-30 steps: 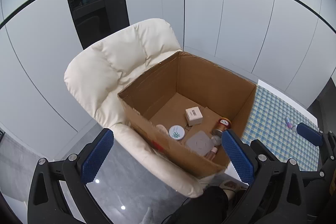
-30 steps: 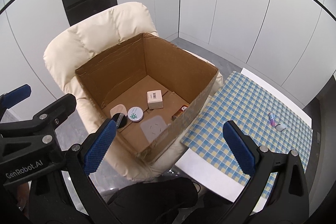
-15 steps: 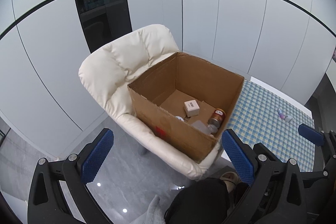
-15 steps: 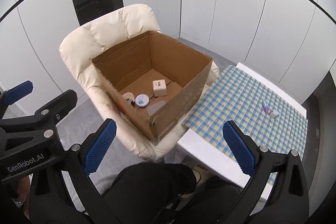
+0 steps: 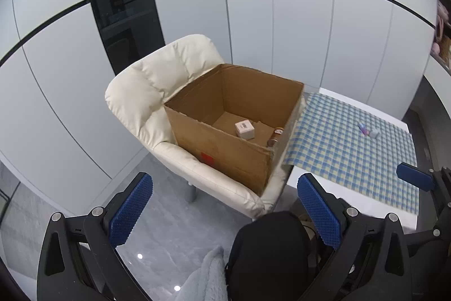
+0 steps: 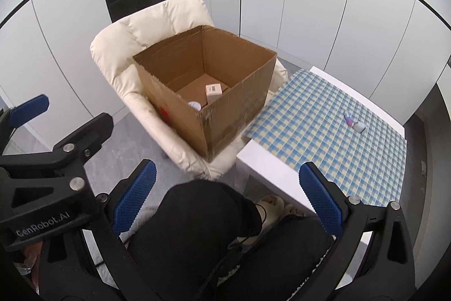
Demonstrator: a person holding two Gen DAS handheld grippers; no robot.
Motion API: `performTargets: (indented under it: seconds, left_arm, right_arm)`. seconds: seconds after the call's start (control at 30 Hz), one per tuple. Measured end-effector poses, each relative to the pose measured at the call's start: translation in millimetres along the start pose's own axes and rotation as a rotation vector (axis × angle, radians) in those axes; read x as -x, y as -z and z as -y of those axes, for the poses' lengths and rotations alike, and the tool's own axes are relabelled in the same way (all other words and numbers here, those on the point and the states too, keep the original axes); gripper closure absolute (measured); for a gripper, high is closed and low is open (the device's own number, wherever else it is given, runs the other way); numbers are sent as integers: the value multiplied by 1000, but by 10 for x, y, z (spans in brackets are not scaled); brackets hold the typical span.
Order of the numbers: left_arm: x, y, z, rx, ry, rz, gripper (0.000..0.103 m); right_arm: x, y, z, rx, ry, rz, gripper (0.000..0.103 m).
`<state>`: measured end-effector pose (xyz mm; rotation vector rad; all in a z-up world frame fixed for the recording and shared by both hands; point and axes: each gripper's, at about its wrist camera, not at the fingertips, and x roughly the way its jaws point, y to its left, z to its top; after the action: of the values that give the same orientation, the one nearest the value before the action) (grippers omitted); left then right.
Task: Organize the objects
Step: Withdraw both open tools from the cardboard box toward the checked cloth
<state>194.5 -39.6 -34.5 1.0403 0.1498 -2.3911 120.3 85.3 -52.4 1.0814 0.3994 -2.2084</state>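
Chair [image 6: 157, 27] first: your padded cream armchair carries the stiff brown cardboard box [image 6: 225, 114], which already holds a small white carton [image 6: 213, 91], a round white lid [image 6: 194, 105] and a jar [image 5: 277, 133]. Beside it, the table [image 6: 262, 162] wears a soft blue-checked cloth [image 6: 324, 126], and two tiny things lie touching near its far edge: a slim purple tube [image 6: 348, 119] and a pale cap-like piece [image 6: 359, 127]. Both your left tongs [image 5: 225, 209] and right tongs [image 6: 222, 198] hang wide apart, holding nothing. Reach the right tongs across, pinch the tube along its length, lift cleanly so it can't roll.
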Motion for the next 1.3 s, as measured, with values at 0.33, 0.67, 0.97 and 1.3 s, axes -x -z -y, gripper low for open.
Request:
performTargets:
  seconds: [0.33,0.67,0.97,1.3]
  left_arm:
    - [51,65,115,-30,28,-3,0]
    - [27,29,159,-30,48,-10,0]
    - [35,-63,510,-106,100,12,0]
    - [16,-150,1172,-214,207,26,0]
  right_arm:
    - [133,158,-31,24,37,5,0]
    - [122,168,124,-33,62,-2,0]
    - [172,271,428,-111,130,3,0]
    - [251,510,995,-224,221,-18,0]
